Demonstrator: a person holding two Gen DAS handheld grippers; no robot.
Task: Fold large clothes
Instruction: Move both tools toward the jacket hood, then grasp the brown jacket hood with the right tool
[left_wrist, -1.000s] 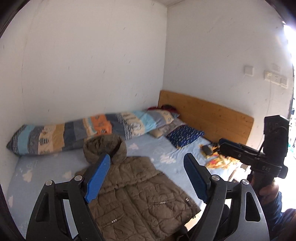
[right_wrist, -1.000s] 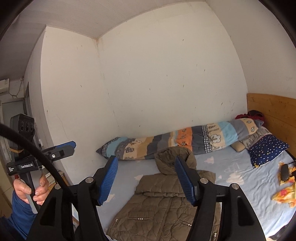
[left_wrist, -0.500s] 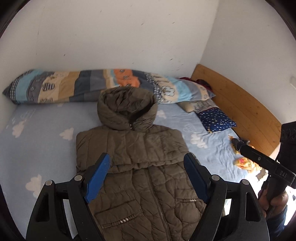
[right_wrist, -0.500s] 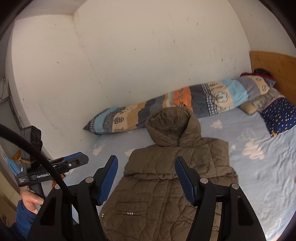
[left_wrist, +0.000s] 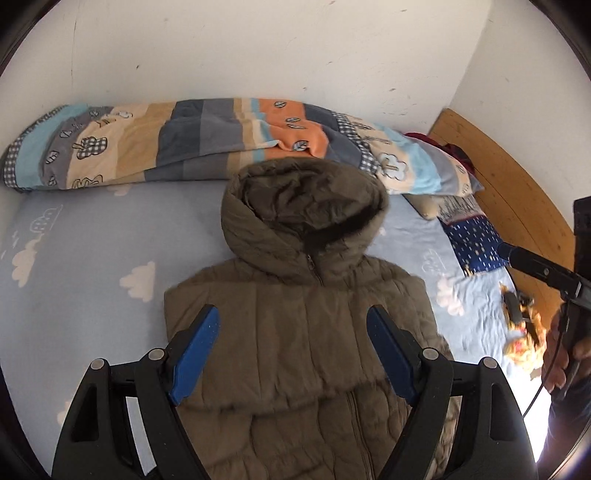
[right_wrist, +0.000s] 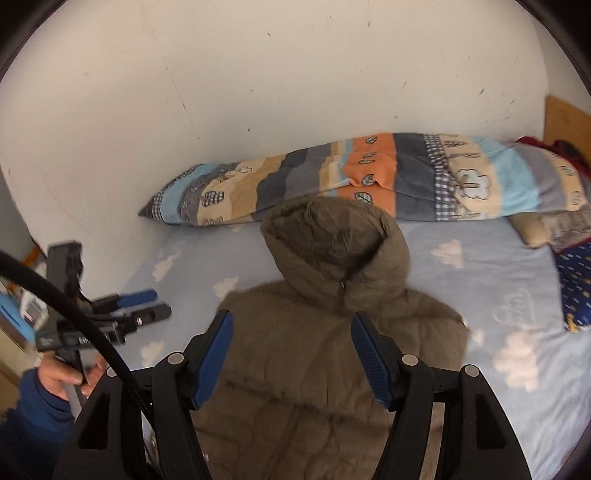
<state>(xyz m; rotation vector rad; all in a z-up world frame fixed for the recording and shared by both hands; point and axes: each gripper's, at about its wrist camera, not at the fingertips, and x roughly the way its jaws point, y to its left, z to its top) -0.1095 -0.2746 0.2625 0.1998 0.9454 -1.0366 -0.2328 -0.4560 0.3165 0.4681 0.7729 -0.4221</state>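
The olive-brown quilted hooded jacket (left_wrist: 295, 332) lies sleeves-in on the blue cloud-print bed (left_wrist: 92, 258), body unfolded; left tongs (left_wrist: 291, 347) apart, right tongs (right_wrist: 291, 354) opening, both empty.

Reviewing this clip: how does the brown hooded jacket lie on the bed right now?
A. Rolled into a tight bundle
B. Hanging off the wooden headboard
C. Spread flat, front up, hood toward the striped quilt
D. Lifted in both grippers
C: the jacket lies flat with its zipper up, and its hood points at the quilt.
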